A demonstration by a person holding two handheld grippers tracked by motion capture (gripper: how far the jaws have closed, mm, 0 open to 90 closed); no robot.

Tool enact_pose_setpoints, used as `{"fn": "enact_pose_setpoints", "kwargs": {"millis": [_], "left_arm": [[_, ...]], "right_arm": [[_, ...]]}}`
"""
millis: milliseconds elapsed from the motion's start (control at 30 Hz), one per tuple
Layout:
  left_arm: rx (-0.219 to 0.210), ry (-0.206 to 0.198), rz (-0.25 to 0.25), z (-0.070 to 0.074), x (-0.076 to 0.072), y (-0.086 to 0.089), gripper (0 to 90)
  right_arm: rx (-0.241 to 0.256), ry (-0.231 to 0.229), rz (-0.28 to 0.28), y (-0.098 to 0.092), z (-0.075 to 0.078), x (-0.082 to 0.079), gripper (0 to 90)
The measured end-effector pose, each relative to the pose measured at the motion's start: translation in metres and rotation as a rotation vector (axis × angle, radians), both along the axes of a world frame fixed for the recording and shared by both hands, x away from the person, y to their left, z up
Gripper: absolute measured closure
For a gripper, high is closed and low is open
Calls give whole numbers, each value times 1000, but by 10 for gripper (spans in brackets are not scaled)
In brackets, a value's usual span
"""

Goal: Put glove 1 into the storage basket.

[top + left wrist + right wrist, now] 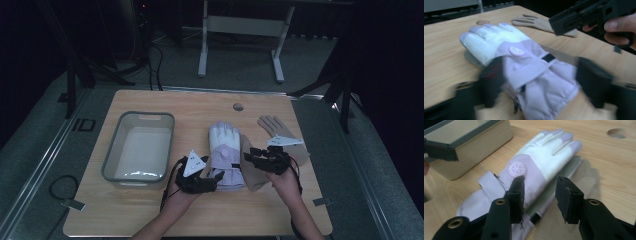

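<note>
Your left tongs (216,176) and right tongs (250,155) both stood wide around the lilac glove's (226,150) cuff at the counter's (150,215) centre, tub (112,150) at nine o'clock; you needed only its top layer.

High view overhead, far; both gripper views close, sharing glove (519,62).

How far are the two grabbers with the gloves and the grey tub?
Nothing looks done: the grey plastic tub is empty. In hand: both open grippers, left and right, flank the white-and-lilac padded glove on the wooden table. Left, if the tub is the goal: that glove and the flat tan glove.
</note>
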State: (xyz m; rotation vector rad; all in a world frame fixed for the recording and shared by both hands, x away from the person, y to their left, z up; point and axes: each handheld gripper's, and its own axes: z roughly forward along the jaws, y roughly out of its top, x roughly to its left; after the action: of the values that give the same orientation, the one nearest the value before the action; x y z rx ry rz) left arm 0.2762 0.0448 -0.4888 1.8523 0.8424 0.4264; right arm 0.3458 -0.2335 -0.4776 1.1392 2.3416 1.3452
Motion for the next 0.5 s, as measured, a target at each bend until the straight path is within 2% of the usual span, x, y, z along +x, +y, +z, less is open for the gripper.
{"fn": "enact_pose_setpoints", "kwargs": {"millis": [33, 100, 133, 167, 200, 233, 300, 433, 500], "left_arm": [[44, 38, 27, -3, 6, -8, 395], [85, 67, 51, -10, 9, -15, 402], [90, 87, 51, -14, 11, -16, 402], [90, 87, 51, -14, 11, -16, 404], [90, 87, 51, -14, 11, -16, 404], [126, 134, 66, -25, 15, -21, 404], [153, 159, 69, -32, 17, -23, 404], [165, 196, 56, -43, 21, -23, 405], [169, 210, 49, -46, 23, -23, 404]], "right_arm": [[2, 39, -5, 12, -6, 6, 580], [-2, 67, -19, 16, -13, 11, 548], [3, 87, -26, 17, -16, 14, 542], [3, 87, -26, 17, -16, 14, 542], [11, 110, -37, 17, -20, 16, 542], [17, 142, -56, 17, -26, 21, 513], [18, 176, -66, 17, -33, 25, 500], [6, 257, -65, 21, -47, 33, 477], [-17, 302, -65, 25, -54, 36, 476]]}}
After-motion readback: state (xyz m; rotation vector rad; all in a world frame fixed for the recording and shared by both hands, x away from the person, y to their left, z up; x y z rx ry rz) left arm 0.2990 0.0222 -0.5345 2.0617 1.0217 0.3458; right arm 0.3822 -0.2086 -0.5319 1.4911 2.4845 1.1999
